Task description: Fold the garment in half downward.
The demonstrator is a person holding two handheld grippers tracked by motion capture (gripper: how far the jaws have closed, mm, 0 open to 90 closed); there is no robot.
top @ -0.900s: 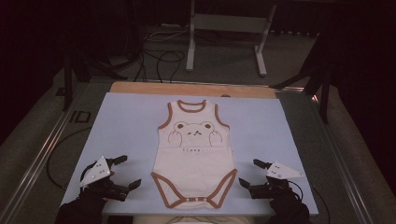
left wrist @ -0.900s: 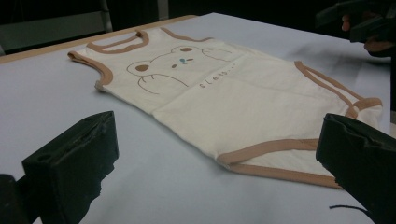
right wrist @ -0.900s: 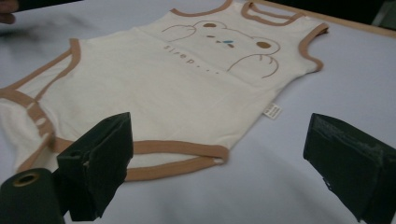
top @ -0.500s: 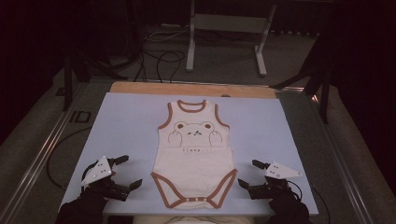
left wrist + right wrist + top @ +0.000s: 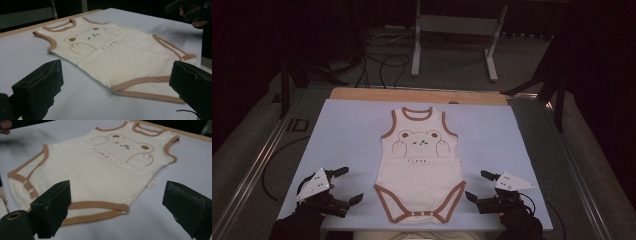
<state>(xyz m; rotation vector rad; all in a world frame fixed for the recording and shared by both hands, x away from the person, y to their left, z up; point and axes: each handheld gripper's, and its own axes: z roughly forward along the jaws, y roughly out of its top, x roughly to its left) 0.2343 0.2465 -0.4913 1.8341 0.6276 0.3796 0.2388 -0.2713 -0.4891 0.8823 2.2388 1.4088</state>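
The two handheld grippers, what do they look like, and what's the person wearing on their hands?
Each gripper, left and right, has two blocky black jaws and a pale grey three-cornered plate on top, dotted with small dark marks. The jaw pads look like rough, matte black blocks. A thin black cable loops away from the left one. The hands appear to wear dark gloves or sleeves.

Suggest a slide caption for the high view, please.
Cream baby bodysuit lies flat between open left gripper and right gripper.
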